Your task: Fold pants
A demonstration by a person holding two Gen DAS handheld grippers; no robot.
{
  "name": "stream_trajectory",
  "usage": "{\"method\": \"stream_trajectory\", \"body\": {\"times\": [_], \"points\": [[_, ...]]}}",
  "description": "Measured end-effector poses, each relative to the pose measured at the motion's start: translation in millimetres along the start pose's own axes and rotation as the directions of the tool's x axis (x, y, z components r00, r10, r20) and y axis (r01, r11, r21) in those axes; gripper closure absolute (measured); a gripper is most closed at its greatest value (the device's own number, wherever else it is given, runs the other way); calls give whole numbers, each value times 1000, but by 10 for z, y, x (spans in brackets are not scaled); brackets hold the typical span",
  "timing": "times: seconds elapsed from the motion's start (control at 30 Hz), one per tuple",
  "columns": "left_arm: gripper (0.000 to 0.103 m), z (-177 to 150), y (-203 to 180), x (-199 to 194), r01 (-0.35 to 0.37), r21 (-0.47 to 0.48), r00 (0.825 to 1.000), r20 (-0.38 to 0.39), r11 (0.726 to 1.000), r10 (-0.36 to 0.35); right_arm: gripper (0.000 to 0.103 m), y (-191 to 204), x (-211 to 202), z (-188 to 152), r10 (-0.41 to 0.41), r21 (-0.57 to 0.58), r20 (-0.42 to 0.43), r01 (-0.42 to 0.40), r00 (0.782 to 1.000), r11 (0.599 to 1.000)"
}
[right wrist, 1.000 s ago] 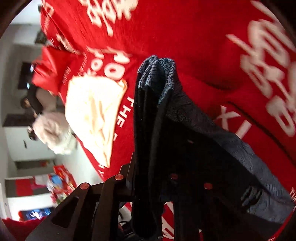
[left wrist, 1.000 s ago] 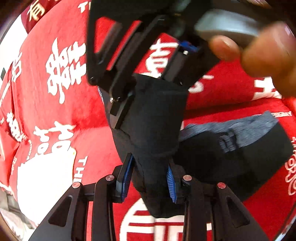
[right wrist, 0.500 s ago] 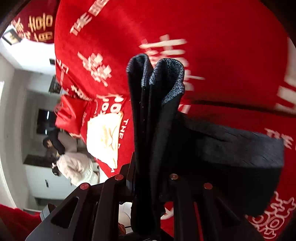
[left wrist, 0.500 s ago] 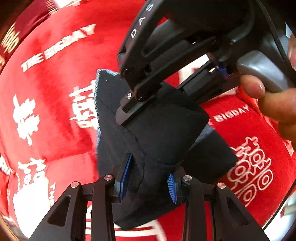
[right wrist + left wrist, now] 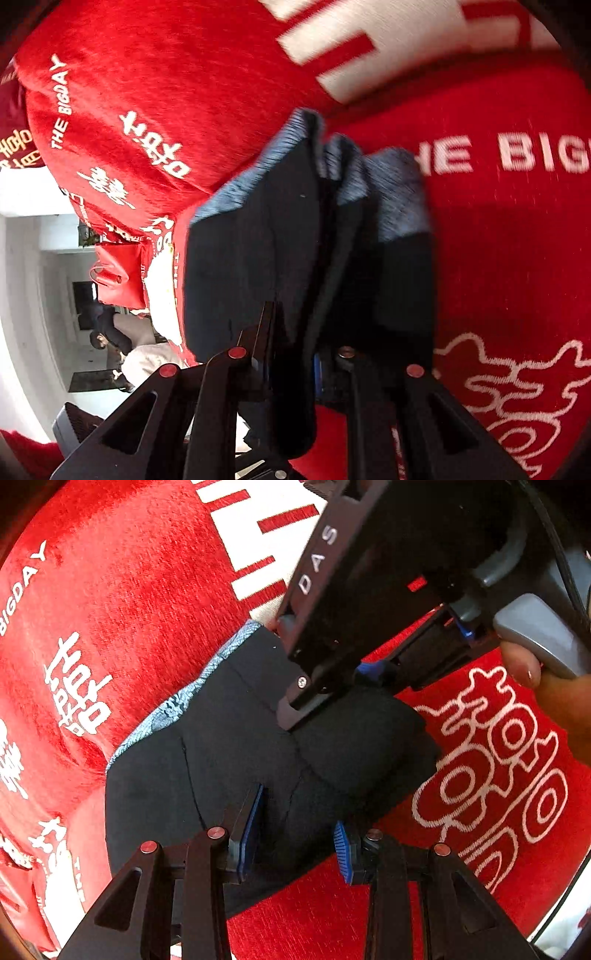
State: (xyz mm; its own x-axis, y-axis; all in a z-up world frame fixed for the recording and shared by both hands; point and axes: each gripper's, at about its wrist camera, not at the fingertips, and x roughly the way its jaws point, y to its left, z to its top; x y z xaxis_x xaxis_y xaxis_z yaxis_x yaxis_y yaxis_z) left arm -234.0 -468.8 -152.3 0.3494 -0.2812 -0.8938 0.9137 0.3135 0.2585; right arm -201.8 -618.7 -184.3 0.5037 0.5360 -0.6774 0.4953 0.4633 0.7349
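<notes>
On the red blanket (image 5: 140,602), the folded dark pants (image 5: 240,746) are laid slanting away from the left gripper (image 5: 295,834). Their near edge is clamped by its half-closed jaws. The far end is gripped by the right gripper (image 5: 325,686), jaws nearly shut

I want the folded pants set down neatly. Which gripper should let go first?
Probably the right gripper: it pinches the far edge of the pants, over the red blanket. The left gripper steadies the near edge.

The pants (image 5: 236,746) lie on the blanket (image 5: 129,602), between both tools.
</notes>
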Motion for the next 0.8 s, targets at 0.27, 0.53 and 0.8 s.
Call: {"method": "stream_trajectory", "body": {"times": [0.27,0.53,0.8], "points": [[59,-154,162,-245,59,-77,997,-54,995,-63,85,98,-15,-154,3,-41,-5,-3,1000,999],[24,-487,853,-466,32,-276,994,-92,961,-59,82,217,77,-205,-138,-138,16,139,990,981],[24,-662,1740,-211,-104,-453,980,-198,886,14,75,405,-96,-276,-383,-183,122,400,916,898]]}}
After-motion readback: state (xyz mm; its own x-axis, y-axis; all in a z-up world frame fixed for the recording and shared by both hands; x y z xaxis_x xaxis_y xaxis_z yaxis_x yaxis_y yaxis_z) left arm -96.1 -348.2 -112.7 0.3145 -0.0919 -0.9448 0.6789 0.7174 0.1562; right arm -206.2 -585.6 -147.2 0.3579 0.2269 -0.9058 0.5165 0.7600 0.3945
